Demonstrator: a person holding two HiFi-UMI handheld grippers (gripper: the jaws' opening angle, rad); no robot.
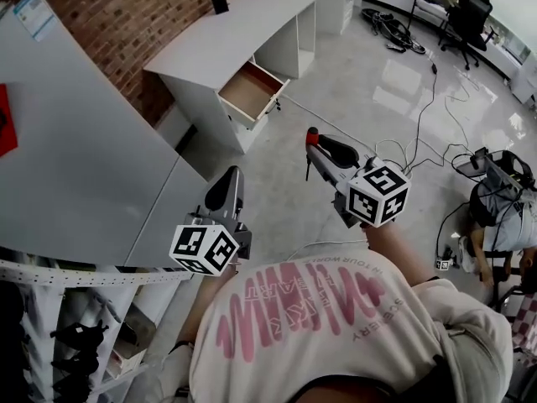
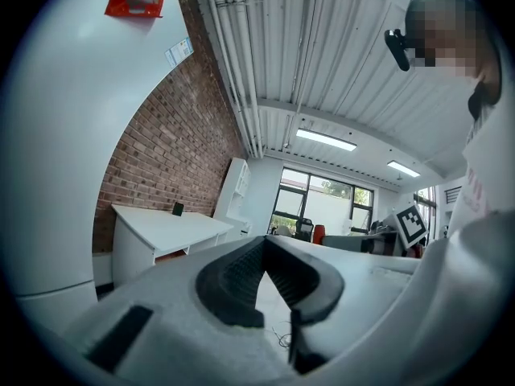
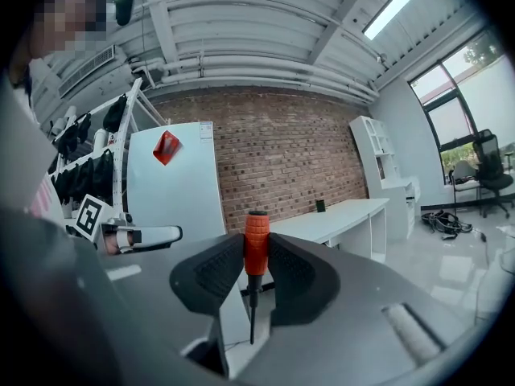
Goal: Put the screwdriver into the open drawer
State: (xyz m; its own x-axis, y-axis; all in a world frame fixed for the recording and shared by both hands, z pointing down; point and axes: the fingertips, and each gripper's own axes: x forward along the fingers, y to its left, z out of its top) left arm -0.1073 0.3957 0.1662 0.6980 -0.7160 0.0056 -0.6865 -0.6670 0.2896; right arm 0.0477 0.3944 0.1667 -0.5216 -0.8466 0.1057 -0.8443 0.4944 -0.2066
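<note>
An orange-handled screwdriver (image 3: 256,246) stands upright between the pads of my right gripper (image 3: 256,256), its black shaft pointing down. The right gripper is shut on the handle. In the head view that gripper (image 1: 323,151) hangs over the floor with the screwdriver (image 1: 311,137) at its tip, some way short of the open wooden drawer (image 1: 250,89) of the white desk (image 1: 235,23). My left gripper (image 1: 226,191) is shut and holds nothing; its pads (image 2: 241,276) meet at the tip. It sits beside the right gripper, near the corner of a large white surface.
A large white table (image 1: 75,158) fills the left, with a rack of dark items (image 1: 75,342) below it. Cables (image 1: 419,133) trail across the glossy floor. An office chair (image 1: 466,15) stands far right, and a seated person (image 1: 503,217) is at the right edge.
</note>
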